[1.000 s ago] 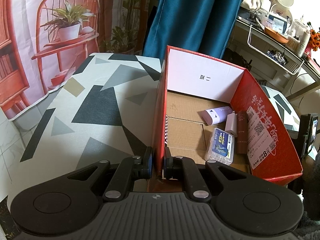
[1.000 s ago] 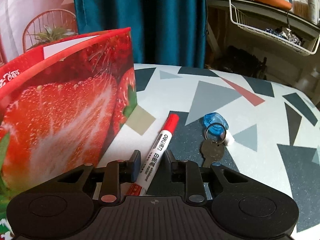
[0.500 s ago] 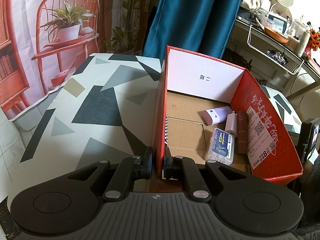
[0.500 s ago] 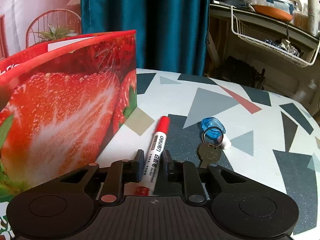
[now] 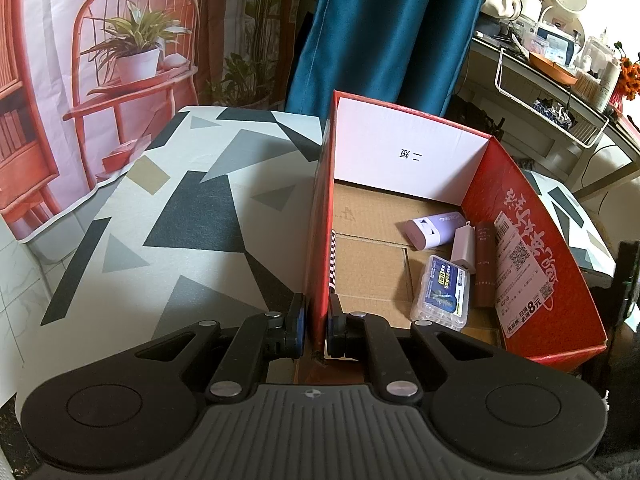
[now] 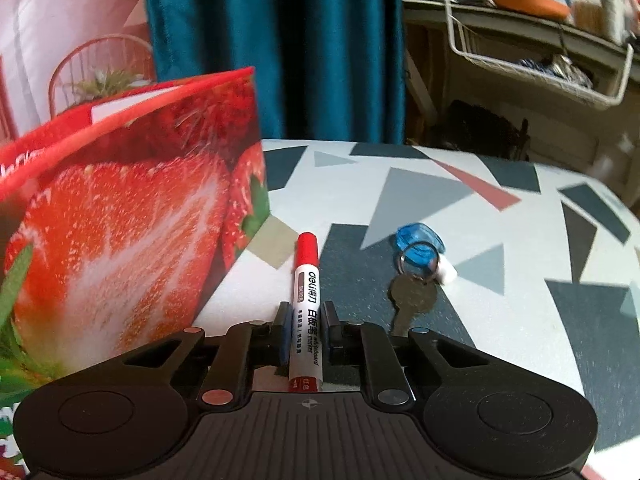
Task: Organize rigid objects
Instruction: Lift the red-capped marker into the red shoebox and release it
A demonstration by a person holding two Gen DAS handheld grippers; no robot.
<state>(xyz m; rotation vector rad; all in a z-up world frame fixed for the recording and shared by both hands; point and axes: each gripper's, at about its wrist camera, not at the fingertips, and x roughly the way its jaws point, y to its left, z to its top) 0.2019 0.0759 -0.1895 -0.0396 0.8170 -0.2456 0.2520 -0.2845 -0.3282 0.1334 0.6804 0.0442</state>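
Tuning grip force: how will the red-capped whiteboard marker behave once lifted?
Marker looks like a rigid plastic barrel, so likely stiff and light. It is round and smooth, so it may twist or slip between the right gripper pads, and would probably roll if dropped on the table.

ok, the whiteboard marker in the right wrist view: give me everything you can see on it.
The marker is a white plastic barrel with a red cap at the far end and a red band at the near end, printed with "deli" and "whiteboard marker" in black. It points straight away from the camera, cap forward. The right gripper is shut on its lower barrel, pads pressing both sides. It sits just right of the strawberry box and left of the key, touching neither.
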